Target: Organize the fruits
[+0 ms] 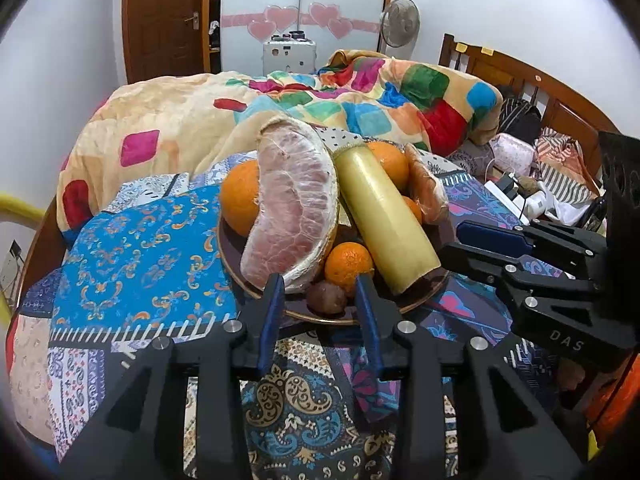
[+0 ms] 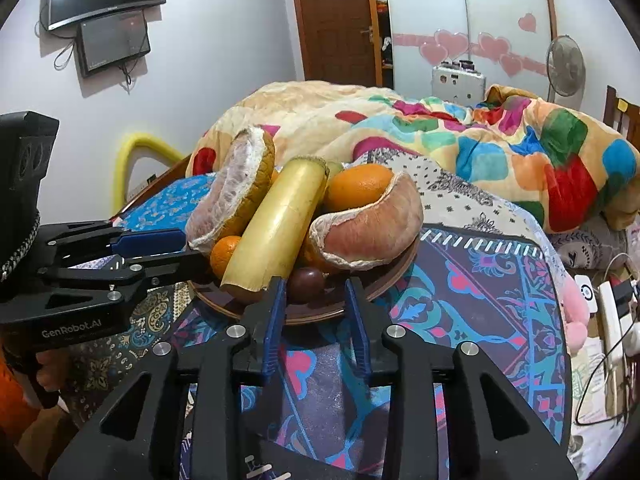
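The left gripper stood with its jaws a little apart and nothing between the blue pads; it held no fruit. Just ahead of its fingertips lay the near rim of the brown plate, and directly in front of the gap sat a small dark round fruit, with a small orange right behind it. To the left of this gripper's line rose a big peeled pomelo piece, leaning on a larger orange, probably because the heap was too full for it to lie flat. To the right of the line lay a long pale yellow stalk, slanting over the pile with its cut end near the plate's edge. The right gripper was also slightly open and empty, its tips close to the same rim, with a second pomelo piece ahead and to its right. Both tools pointed downward at the plate from the near side, which I judge was a waiting pose before choosing a fruit. Beyond the plate was the patterned cloth, and farther away a colourful blanket.
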Demonstrator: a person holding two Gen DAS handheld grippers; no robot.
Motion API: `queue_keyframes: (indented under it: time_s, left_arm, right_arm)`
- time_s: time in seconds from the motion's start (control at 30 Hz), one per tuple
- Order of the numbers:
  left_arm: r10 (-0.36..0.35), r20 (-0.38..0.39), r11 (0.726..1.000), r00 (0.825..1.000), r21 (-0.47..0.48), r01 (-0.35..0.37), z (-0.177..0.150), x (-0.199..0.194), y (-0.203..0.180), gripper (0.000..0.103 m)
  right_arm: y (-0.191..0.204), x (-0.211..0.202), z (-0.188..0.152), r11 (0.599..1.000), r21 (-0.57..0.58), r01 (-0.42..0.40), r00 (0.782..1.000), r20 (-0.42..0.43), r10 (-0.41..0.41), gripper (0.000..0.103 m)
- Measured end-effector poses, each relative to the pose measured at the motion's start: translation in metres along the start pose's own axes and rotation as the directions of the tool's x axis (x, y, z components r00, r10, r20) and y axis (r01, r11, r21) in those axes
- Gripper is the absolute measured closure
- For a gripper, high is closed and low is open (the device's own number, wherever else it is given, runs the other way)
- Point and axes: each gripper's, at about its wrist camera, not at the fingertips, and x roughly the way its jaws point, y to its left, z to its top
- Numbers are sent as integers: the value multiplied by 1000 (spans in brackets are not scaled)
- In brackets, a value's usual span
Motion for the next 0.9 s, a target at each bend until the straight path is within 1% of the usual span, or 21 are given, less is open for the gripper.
queue_keyframes:
  time_s: [0.1,0.2,0.37,0.43,0.47,0.5,0.57,0.6,0.63,0.67,0.7,0.73,0.77,0.83,0.87,0.9]
  left_arm:
    - [11,25,1000,1000,-12,-10,1,-15,2,67]
    - [27,73,999,997,-20,-26,1,-42,0,67]
    - [34,157,999,987,-34,-28,5,-93,-7,67]
    - [35,203,999,979,-36,-28,5,-118,-12,66]
    - [41,232,999,972,-35,-34,5,-132,-16,66]
    - [46,258,999,965,-33,-39,4,-145,-19,63]
    - [51,319,999,946,-28,-44,1,-174,-27,61]
    - [55,352,998,934,-26,-49,-2,-190,-32,59]
    - [58,372,998,927,-24,-53,-3,-200,-34,57]
    - [63,401,998,914,-22,-59,-6,-214,-39,56]
    - [67,422,998,904,-21,-64,-8,-224,-42,53]
    - [72,449,997,890,-20,-70,-12,-237,-47,50]
    - [75,468,997,881,-19,-75,-14,-246,-50,49]
    - [84,506,996,858,-18,-87,-21,-265,-56,46]
    - [87,518,996,851,-18,-91,-24,-272,-57,44]
    - [89,529,995,844,-19,-93,-27,-279,-59,40]
  right_arm:
    - [2,-10,-2,1000,-1,15,1000,22,-15,75]
    - [6,-29,-2,1000,2,15,999,47,-15,75]
    - [20,-85,8,999,-8,34,987,156,-32,75]
    - [30,-117,12,999,-15,47,975,218,-43,75]
    - [33,-125,14,998,-18,55,970,237,-49,75]
    - [40,-143,15,997,-23,68,960,275,-59,74]
    - [49,-163,15,997,-26,79,946,318,-66,74]
    - [56,-180,14,996,-28,79,935,348,-65,72]
    - [59,-185,15,996,-28,79,930,362,-63,71]
    - [64,-196,14,996,-28,81,922,383,-64,70]
    - [71,-211,12,996,-30,88,909,410,-68,70]
    - [75,-217,11,995,-31,92,903,424,-71,69]
    - [81,-229,9,994,-33,100,891,447,-74,69]
    - [90,-243,7,994,-34,102,876,477,-74,62]
    - [94,-249,6,994,-32,103,868,490,-74,60]
    - [98,-255,4,994,-32,104,861,503,-74,57]
